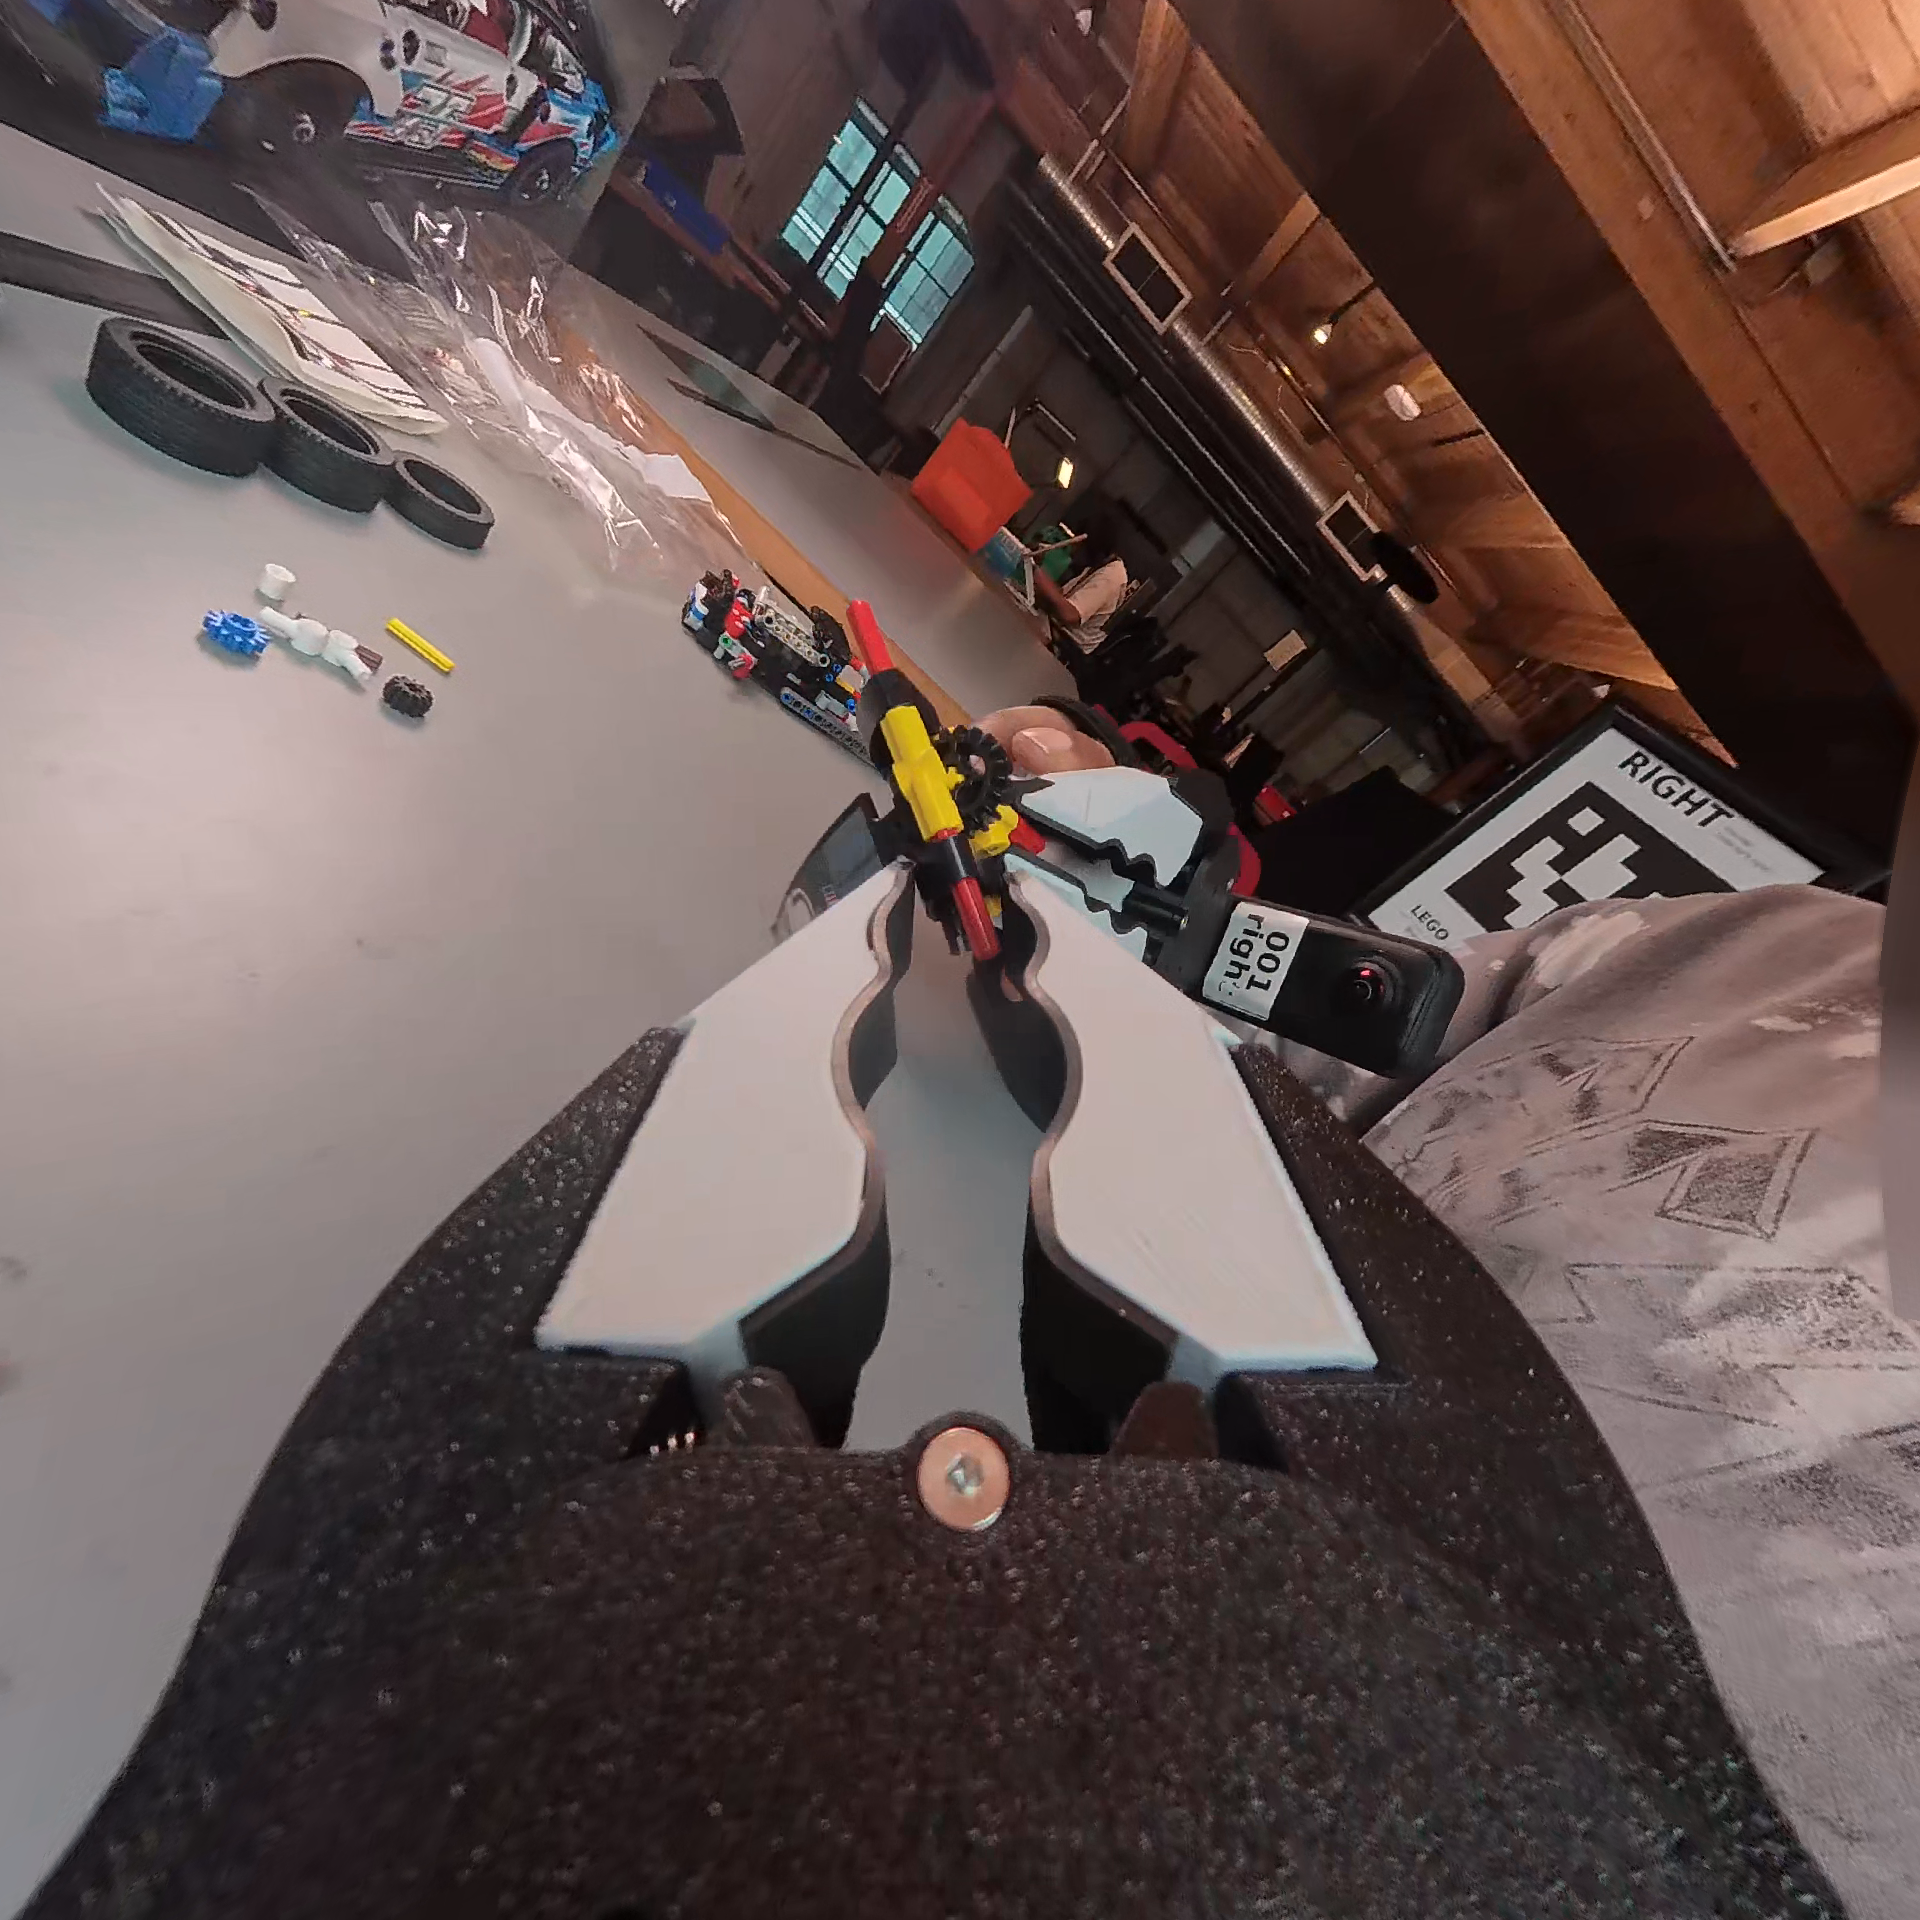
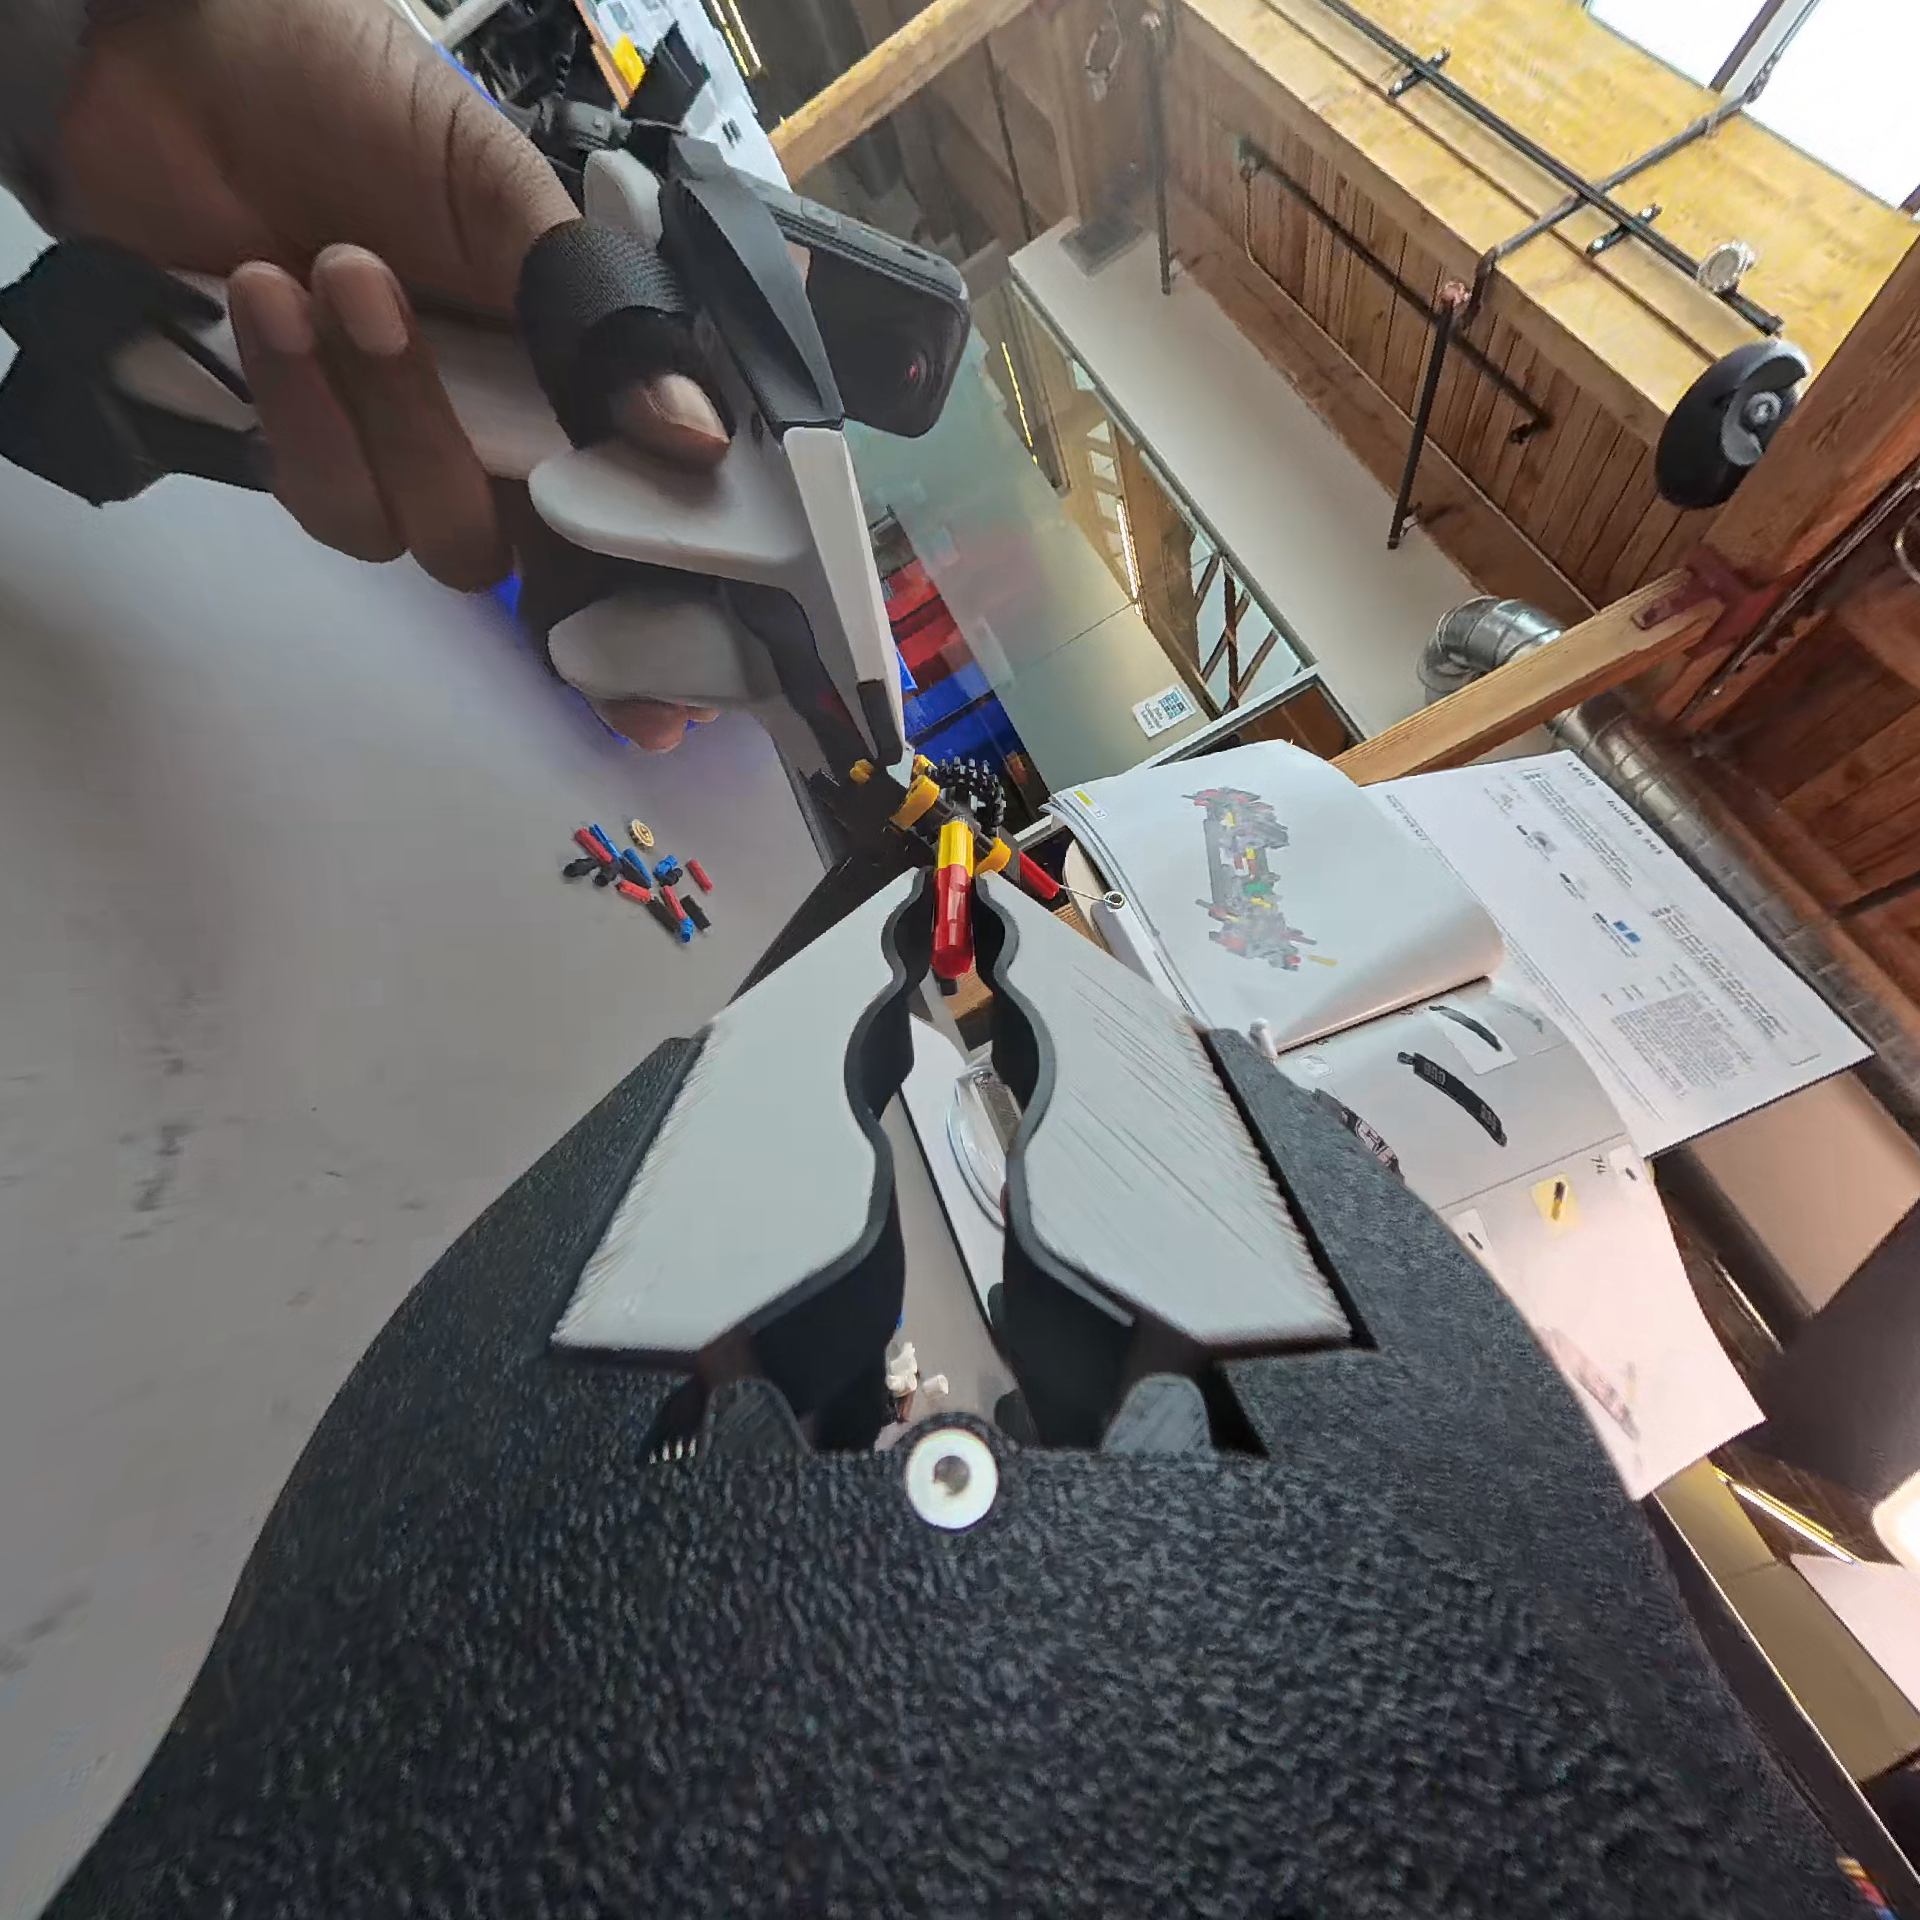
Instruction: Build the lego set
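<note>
Up close in the left wrist view, the left gripper [image 1: 956, 883] has its pale grey fingers drawn in at the tips, pinching a small lego sub-assembly of yellow connectors, red axles and a black gear [image 1: 940, 800], which is held in the air above the grey tabletop [image 1: 312, 1039]. The right gripper [image 1: 1049, 831] reaches in from the right and meets the same sub-assembly at its far side. On the table behind lie three black rubber tyres [image 1: 281, 426] in a row, a small cluster of white, blue and black loose parts with a yellow axle [image 1: 322, 639], a partly built dark chassis with red and white pieces [image 1: 779, 649], and crumpled clear plastic bags [image 1: 520, 343]. In the right wrist view, the right gripper [image 2: 951, 914] is closed around a red axle end of the sub-assembly [image 2: 948, 914], whose yellow and black parts stand just beyond the fingertips. The left gripper [image 2: 883, 769], held by a person's hand [image 2: 343, 312], comes down from the upper left and grips the piece's other side. A scatter of small red, blue and black pins [image 2: 644, 873] lies on the table to the left, and an open instruction booklet [image 2: 1278, 894] with further printed sheets lies to the right.
</note>
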### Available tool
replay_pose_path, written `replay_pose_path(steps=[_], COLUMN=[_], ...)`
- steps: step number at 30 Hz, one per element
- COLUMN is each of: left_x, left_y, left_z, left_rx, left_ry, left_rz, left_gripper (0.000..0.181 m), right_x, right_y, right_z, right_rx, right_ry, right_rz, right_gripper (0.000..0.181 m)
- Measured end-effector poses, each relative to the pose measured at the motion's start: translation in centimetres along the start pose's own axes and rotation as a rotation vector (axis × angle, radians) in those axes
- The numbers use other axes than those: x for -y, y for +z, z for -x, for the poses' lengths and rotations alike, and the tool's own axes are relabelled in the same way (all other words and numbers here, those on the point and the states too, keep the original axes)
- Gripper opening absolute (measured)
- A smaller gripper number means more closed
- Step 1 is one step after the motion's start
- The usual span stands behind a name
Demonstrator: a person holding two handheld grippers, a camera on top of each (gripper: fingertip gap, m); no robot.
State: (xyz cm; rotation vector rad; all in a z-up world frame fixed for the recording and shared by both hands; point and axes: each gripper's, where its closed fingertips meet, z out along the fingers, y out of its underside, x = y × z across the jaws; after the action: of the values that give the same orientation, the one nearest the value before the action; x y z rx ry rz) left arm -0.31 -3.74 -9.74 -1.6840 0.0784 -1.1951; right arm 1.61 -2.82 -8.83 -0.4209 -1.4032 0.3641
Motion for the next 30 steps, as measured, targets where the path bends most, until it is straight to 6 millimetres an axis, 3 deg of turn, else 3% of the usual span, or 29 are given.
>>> replay_pose_path(steps=[4,7,10,12,16,23,30], left_x=[-0.5,-1.3,-2.0,-2.5,-4.1,-6.6,-3.5], left_y=[-0.3,-0.8,-0.9,-0.8,-0.2,0.4,-0.1], left_z=[0.1,0.4,0.5,0.2,-1.1,-2.6,-3.5], left_rx=[0.057,0.114,0.132,0.132,0.095,0.012,-0.03], left_ry=[0.209,0.401,0.506,0.579,0.706,0.772,0.641], left_rz=[0.06,0.129,0.178,0.208,0.277,0.375,0.19], left_gripper=[0.013,0.013,0.013,0.013,0.013,0.014,0.016], right_x=[0.1,1.0,1.2,0.6,0.0,2.2,2.4], right_y=[-0.1,-0.6,-0.8,-1.0,-1.8,-3.9,-3.4], right_z=[0.8,1.3,-0.3,-0.6,1.2,3.9,1.4], right_rx=[0.079,0.234,0.29,0.333,0.486,0.748,0.643], right_ry=[0.099,0.408,0.695,0.791,0.84,0.923,1.01], right_rz=[-0.017,-0.078,-0.115,-0.107,-0.063,-0.12,-0.214], right_gripper=[0.005,0.021,0.032,0.033,0.033,0.02,0.019])
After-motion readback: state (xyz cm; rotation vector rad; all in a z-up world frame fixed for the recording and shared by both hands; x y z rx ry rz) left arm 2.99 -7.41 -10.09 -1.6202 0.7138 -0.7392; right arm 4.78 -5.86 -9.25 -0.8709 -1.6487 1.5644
